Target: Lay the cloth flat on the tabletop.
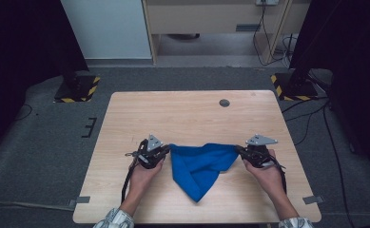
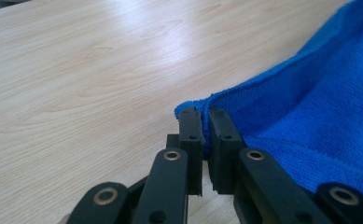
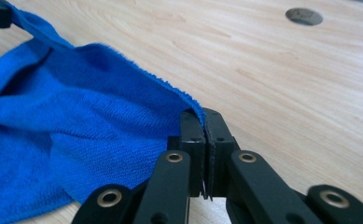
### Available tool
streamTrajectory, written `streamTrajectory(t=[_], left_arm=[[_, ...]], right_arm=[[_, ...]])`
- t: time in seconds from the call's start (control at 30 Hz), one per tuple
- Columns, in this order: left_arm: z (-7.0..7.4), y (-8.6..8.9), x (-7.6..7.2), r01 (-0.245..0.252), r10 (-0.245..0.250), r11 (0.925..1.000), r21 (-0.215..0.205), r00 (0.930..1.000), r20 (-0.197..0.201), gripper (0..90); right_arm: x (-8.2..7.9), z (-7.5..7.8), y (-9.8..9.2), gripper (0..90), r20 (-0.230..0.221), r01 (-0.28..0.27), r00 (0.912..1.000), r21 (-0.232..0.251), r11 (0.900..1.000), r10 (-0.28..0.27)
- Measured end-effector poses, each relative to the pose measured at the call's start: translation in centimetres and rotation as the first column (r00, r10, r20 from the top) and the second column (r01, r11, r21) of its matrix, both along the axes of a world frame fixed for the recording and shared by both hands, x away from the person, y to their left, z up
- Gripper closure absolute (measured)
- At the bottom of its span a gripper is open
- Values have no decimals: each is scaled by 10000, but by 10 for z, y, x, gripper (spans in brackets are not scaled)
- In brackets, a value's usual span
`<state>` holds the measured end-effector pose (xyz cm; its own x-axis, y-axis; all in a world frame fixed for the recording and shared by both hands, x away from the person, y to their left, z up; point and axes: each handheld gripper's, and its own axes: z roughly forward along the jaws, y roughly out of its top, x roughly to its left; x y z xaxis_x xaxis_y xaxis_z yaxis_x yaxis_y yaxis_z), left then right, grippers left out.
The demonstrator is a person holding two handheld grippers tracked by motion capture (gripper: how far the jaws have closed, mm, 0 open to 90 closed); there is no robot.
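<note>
Holding the blue cloth (image 1: 199,167) by two corners, we have it stretched between the left gripper (image 1: 166,151) and the right gripper (image 1: 239,150), near the front edge of the table (image 1: 187,114) and about midway between its side edges. Each claw is clamped on a corner — in the left gripper view the jaws pinch the cloth's hem (image 2: 206,122) with a thin gap, and in the right gripper view they press tight together on the other corner (image 3: 203,122). The top edge runs fairly taut between the two claws, while the rest sags to a point toward the front edge, resting on the wood.

To do this step well, we judge that both grips must stay firm and level, and the hands should move together — evenly, so no corner slips and the top edge keeps its tension. Lifting one side faster would skew any fold.

Our forearms come in from the front edge, angled slightly inward; the hands sit low, just above the wood, with the claws pointing toward each other.
</note>
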<state>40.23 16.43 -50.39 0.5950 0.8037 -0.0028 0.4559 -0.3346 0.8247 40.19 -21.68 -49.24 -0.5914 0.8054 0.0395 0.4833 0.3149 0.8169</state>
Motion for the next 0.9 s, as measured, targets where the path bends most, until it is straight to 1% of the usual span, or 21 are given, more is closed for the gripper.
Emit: streamTrajectory(t=[0.03,0.1,0.17,0.37,0.4,0.53,0.77,0.9], left_arm=[[1,1,0,-46,46,10000,-43,10000,38,849],[5,2,0,-190,194,9992,-343,9998,97,850],[7,3,1,-260,266,9980,-574,9996,110,850],[13,5,0,-347,367,9960,-820,9990,235,850],[14,6,0,-359,383,9955,-880,9989,260,850],[19,8,-1,-448,488,9925,-1133,9983,331,850],[31,10,-3,-414,488,9897,-1368,9975,511,850],[34,9,-7,-405,479,9883,-1472,9977,472,851]], right_arm=[[0,2,-1,885,78,6,10000,42,10000,-7],[-2,6,-3,885,103,65,9999,197,9998,-67],[-2,11,-4,885,245,17,9997,244,9997,-23],[-4,23,-3,885,554,-100,9984,305,9995,83],[-5,27,-2,884,655,-146,9978,324,9994,124],[-6,32,-2,884,751,-148,9971,341,9993,122],[-14,53,-2,884,1201,-248,9926,477,9986,189],[-18,62,-1,884,1406,-269,9899,489,9984,198]])
